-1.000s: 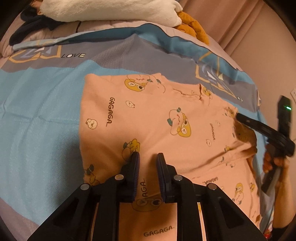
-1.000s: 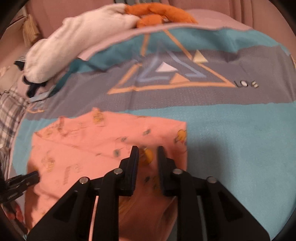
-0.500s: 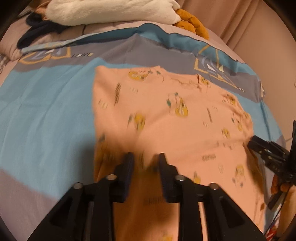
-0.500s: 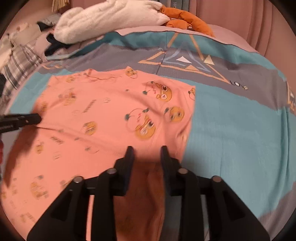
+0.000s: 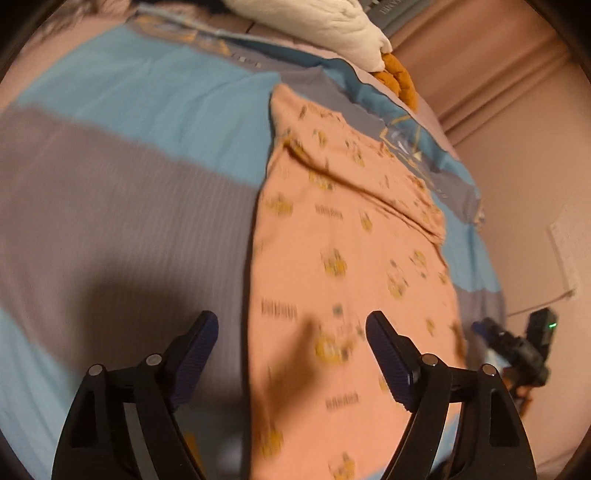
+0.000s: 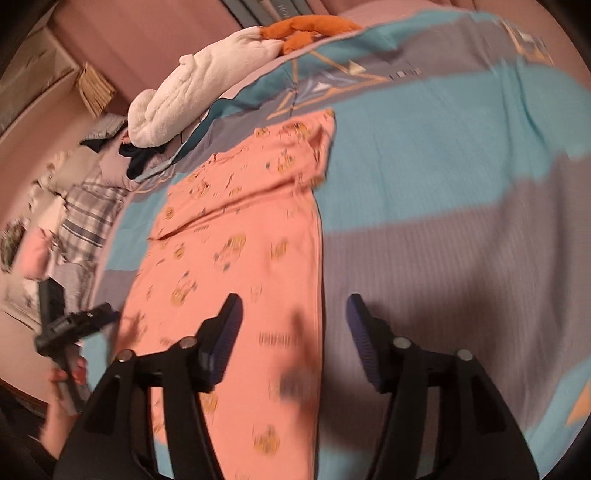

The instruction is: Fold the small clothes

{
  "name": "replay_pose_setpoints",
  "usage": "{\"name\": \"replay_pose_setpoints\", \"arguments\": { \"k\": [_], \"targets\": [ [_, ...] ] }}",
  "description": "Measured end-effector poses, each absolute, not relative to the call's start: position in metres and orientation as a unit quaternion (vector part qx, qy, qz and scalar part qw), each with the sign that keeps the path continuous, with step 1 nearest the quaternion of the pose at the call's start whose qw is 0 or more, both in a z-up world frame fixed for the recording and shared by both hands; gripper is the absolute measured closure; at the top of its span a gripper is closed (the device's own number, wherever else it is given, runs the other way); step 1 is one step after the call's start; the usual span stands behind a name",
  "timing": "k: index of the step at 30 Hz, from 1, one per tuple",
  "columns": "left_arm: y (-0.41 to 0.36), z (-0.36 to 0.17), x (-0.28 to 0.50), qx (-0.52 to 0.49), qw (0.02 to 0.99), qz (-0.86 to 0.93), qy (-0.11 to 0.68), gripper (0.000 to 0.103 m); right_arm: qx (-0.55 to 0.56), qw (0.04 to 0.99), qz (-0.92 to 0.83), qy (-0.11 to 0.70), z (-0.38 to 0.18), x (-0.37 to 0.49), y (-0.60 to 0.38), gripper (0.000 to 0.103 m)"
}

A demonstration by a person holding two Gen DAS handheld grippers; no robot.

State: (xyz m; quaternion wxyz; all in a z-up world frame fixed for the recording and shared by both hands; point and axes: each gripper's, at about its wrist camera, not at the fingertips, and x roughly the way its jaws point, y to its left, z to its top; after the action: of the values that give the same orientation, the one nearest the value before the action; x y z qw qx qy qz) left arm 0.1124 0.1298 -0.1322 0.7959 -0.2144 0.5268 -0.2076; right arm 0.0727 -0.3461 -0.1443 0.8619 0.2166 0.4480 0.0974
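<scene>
Peach cotton with a yellow cartoon print: the garment lies flat on the bed as a long narrow strip, its long axis running away from us toward the pillow end, with a folded flap across its far part. We hold both grippers above its near end, empty. The left gripper has its jaws spread wide and straddles the garment's left long edge; the right gripper is likewise spread and straddles the right long edge. Neither is clearly the nearer, so we judge the next fold to be a two-handed one, bringing the near end up along the long axis toward the flap.

Outward from the garment, the bedspread is banded teal and grey. Beyond the garment's far end lie a white blanket and something orange. Pinkish walls close the room.
</scene>
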Motion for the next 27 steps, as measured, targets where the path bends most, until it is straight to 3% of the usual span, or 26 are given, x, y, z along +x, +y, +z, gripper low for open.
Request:
{"name": "replay_pose_setpoints", "arguments": {
  "k": [11,25,27],
  "targets": [
    [0.127,-0.146,0.075,-0.272,0.766,-0.277,0.512,0.022,0.268,0.82,0.143,0.485,-0.184,0.033,-0.344,0.041],
    [0.102,-0.16,0.145,-0.321,0.742,-0.297,0.508,0.022,0.302,0.812,0.19,0.463,-0.194,0.111,-0.329,0.044],
    [0.104,-0.16,0.145,-0.32,0.743,-0.294,0.509,0.028,0.306,0.81,0.189,0.463,-0.195,0.118,-0.33,0.045]
  ]
}}
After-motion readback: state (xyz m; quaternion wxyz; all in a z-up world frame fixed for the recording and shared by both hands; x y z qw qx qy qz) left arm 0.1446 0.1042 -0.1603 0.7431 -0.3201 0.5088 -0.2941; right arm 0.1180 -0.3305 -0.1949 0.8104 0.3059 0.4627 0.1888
